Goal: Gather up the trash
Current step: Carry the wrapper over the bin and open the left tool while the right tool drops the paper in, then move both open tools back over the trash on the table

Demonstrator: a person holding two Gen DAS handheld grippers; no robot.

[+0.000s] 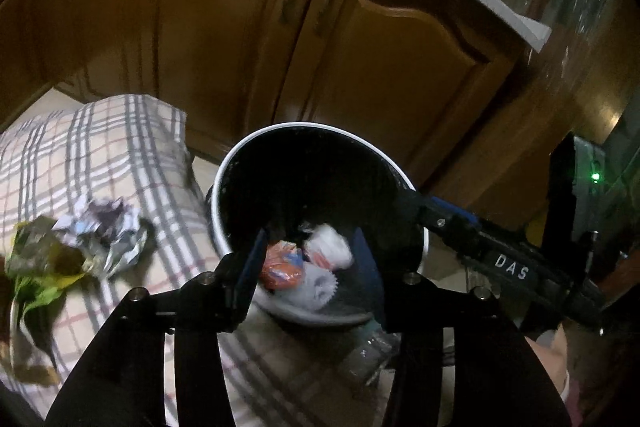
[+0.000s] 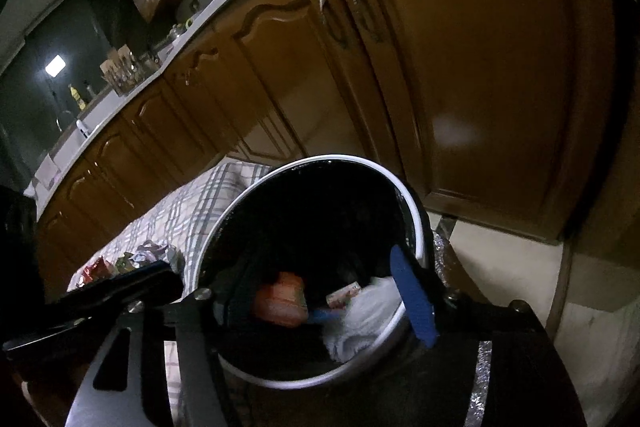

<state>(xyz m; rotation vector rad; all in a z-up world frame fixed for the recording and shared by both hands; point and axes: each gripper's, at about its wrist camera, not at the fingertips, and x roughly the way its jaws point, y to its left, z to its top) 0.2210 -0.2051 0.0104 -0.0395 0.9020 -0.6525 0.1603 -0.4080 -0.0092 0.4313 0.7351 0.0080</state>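
Fig.: left claw (image 1: 308,263) wide over white-rimmed black bin (image 1: 224,167); right claw (image 2: 320,299) grips bin rim. Crumpled silvery foil wrapper (image 1: 108,231) on checked cloth (image 1: 120,147): light, soft, crushable; pinch mid-bulk.

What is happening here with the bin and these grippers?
A person with a gripper in each hand is collecting trash from a checked cloth into a bin. The left gripper hangs open over the bin, above an orange wrapper and white tissue inside. The right gripper seems to grip the bin's rim. Crumpled foil and a green wrapper wait on the cloth.
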